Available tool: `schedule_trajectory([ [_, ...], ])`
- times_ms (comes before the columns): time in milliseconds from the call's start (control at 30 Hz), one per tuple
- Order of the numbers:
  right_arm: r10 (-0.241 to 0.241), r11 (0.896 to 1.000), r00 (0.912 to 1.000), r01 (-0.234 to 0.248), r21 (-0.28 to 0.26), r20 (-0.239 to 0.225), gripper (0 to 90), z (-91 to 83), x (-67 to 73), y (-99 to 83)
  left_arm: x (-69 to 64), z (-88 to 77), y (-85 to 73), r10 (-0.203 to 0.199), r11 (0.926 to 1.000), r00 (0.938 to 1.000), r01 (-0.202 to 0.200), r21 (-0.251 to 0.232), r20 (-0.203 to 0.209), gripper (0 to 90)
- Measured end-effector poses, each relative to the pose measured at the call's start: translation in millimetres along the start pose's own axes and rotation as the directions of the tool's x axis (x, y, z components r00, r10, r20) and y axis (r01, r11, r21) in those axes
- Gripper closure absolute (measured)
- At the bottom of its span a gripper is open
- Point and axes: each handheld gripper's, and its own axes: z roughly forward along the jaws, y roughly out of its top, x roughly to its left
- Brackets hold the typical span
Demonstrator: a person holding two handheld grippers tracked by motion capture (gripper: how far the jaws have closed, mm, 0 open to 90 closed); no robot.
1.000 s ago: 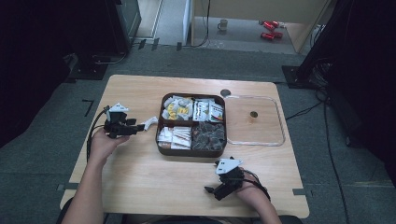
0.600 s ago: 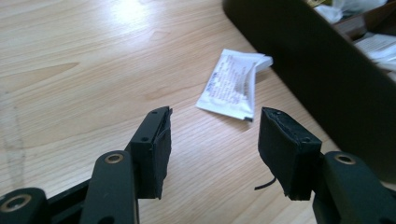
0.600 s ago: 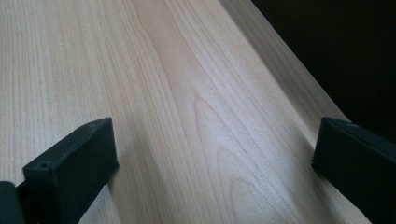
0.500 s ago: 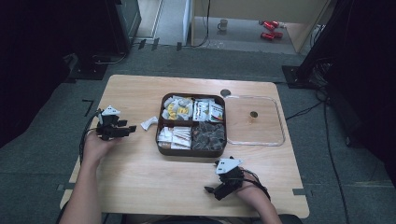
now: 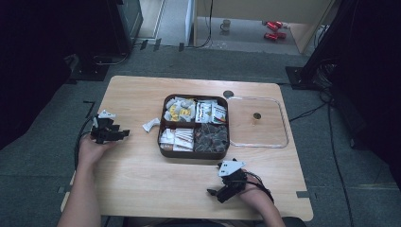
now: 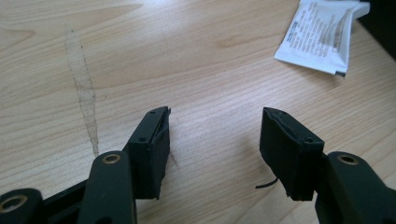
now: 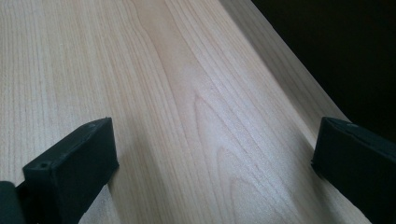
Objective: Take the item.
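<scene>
A white sachet (image 5: 151,125) lies flat on the wooden table (image 5: 142,179), just beside the left wall of the brown tray (image 5: 194,154) and apart from both grippers; in the left gripper view the same sachet (image 6: 320,35) sits at the upper right, its far end cut off by the frame edge, its small print too fine to read. The left gripper (image 5: 124,134) rests low over the table near its left edge, jaws pointing toward the sachet and spread with only bare wood between them; in its own view the left gripper (image 6: 215,140) has a thin dark thread hanging from the pad on the picture's right. The right gripper (image 5: 213,193) lies near the front edge of the table, well apart from the sachet; in its own view the right gripper (image 7: 212,154) has its jaws spread wide over bare wood, the one at the picture's right cut off by the frame.

The tray has four compartments: yellow-and-white packets at back left, white packets with dark print at back right, white-and-brown sachets at front left, dark wrapped pieces at front right, none clear enough to identify. Beside the tray on the right lies a clear lid (image 5: 283,124), its edge faint against the wood, with a small brown knob (image 5: 257,116) at its middle.
</scene>
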Motion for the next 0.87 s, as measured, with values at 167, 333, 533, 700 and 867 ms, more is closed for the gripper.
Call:
schedule_trajectory([
  [167,-0.001,1.0,1.0,0.001,0.0,0.0,0.0,0.0,0.0,0.0,4.3,0.5,-5.2,0.027,0.999,0.9993,-0.028,-0.034,-0.027,39.5],
  [333,0.0,1.0,1.0,0.0,0.0,0.0,0.0,0.0,0.1,0.0,4.0,2.4,-13.4,0.047,0.9946,0.9977,-0.051,-0.091,-0.049,35.3],
  [533,0.0,1.0,1.0,0.0,0.0,0.0,0.0,0.0,0.0,0.0,2.7,3.7,-18.3,0.048,0.9908,0.9976,-0.053,-0.125,-0.05,29.8],
  [700,-0.001,1.0,1.0,0.001,0.0,0.0,0.0,0.1,0.0,0.0,0.5,5.7,-17.1,-0.001,0.9939,0.9952,-0.01,-0.109,-0.098,18.5],
  [867,-0.002,1.0,1.0,0.002,-0.001,-0.001,0.0,0.2,-0.1,0.1,-1.8,6.8,-16.7,-0.047,0.9943,0.9894,0.033,-0.102,-0.138,12.0],
])
